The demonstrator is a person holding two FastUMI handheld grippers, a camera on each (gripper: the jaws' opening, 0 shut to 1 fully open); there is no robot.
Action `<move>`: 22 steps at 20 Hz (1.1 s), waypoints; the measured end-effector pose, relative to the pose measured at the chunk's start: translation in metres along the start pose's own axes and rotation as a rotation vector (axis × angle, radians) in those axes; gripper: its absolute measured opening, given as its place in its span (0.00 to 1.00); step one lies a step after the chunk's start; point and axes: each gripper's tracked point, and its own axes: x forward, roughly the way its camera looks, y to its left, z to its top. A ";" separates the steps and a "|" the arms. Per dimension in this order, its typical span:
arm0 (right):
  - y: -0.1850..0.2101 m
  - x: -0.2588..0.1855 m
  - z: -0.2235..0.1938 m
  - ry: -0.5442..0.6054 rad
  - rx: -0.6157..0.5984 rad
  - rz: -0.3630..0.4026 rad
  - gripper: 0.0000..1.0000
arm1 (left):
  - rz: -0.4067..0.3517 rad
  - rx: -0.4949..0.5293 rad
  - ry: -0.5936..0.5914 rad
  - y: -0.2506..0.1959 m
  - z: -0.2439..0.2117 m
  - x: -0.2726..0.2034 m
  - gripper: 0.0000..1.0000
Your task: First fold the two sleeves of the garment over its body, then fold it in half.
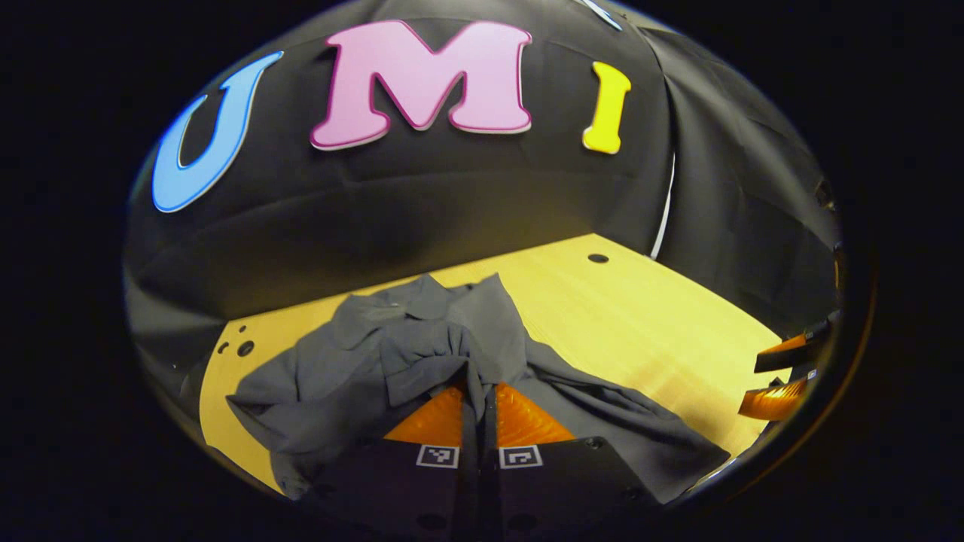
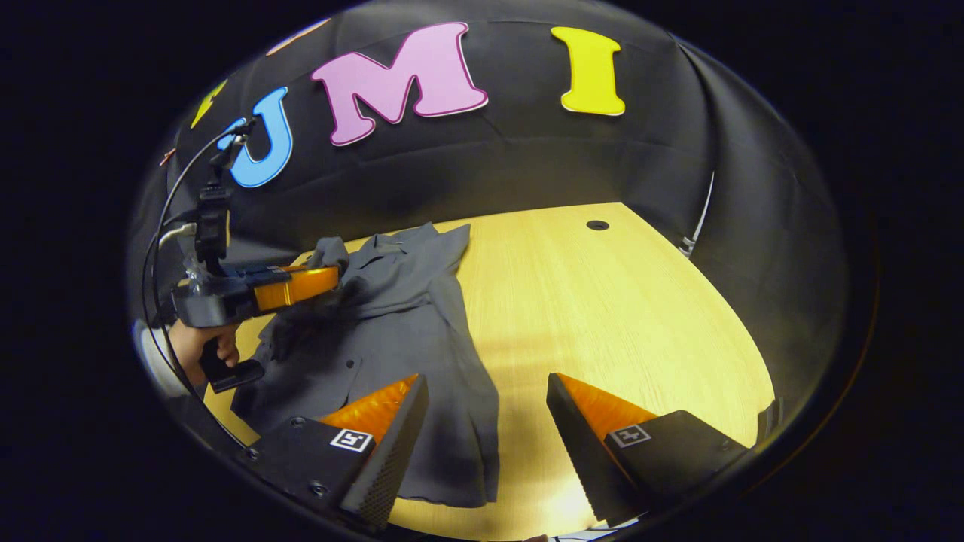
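Grey shirt (image 2: pixel 392 316) on wooden table (image 2: pixel 617 301), collar toward booth wall.
Sleeve fabric (image 1: pixel 467 369) pinched and lifted between closed fingers of left gripper (image 1: pixel 479 403); right gripper (image 2: pixel 486 421) just above shirt's right edge, fingers spread wide, holding nothing.

Left hand-held gripper (image 1: pixel 479 391) pinches grey garment (image 1: pixel 354 369); wooden table (image 1: pixel 640 316) beneath.
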 end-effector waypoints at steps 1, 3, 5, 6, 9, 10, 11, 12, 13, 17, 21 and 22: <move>-0.004 0.001 -0.001 0.004 0.004 0.000 0.97 | -0.001 0.005 0.023 -0.006 -0.009 0.007 0.05; -0.010 0.002 -0.003 0.011 0.010 -0.001 0.97 | -0.009 -0.001 0.065 -0.016 -0.026 0.019 0.05; -0.017 0.002 -0.007 0.018 0.015 -0.004 0.97 | -0.036 -0.030 0.108 -0.025 -0.045 0.027 0.07; -0.019 0.002 -0.007 0.022 0.017 -0.004 0.97 | -0.050 -0.045 0.127 -0.030 -0.052 0.029 0.12; -0.023 0.002 -0.009 0.030 0.017 -0.003 0.97 | -0.056 -0.070 0.141 -0.031 -0.064 0.033 0.22; -0.024 0.002 -0.009 0.032 0.016 -0.003 0.97 | -0.057 -0.073 0.138 -0.031 -0.065 0.031 0.36; -0.023 0.002 -0.010 0.034 0.016 -0.001 0.97 | -0.045 -0.068 0.138 -0.028 -0.068 0.029 0.51; -0.022 0.001 -0.011 0.036 0.015 0.004 0.97 | -0.035 -0.062 0.139 -0.026 -0.070 0.025 0.66; -0.020 0.000 -0.011 0.038 0.012 0.009 0.97 | -0.029 -0.061 0.137 -0.024 -0.072 0.022 0.81; -0.008 -0.003 -0.017 0.056 0.014 0.045 0.97 | -0.024 -0.100 0.098 -0.013 -0.069 -0.009 0.97; 0.008 -0.012 -0.041 0.114 0.023 0.088 0.97 | -0.009 -0.097 0.042 0.005 -0.063 -0.053 0.97; 0.011 -0.014 -0.049 0.131 0.015 0.088 0.97 | 0.002 -0.093 0.032 0.011 -0.062 -0.064 0.97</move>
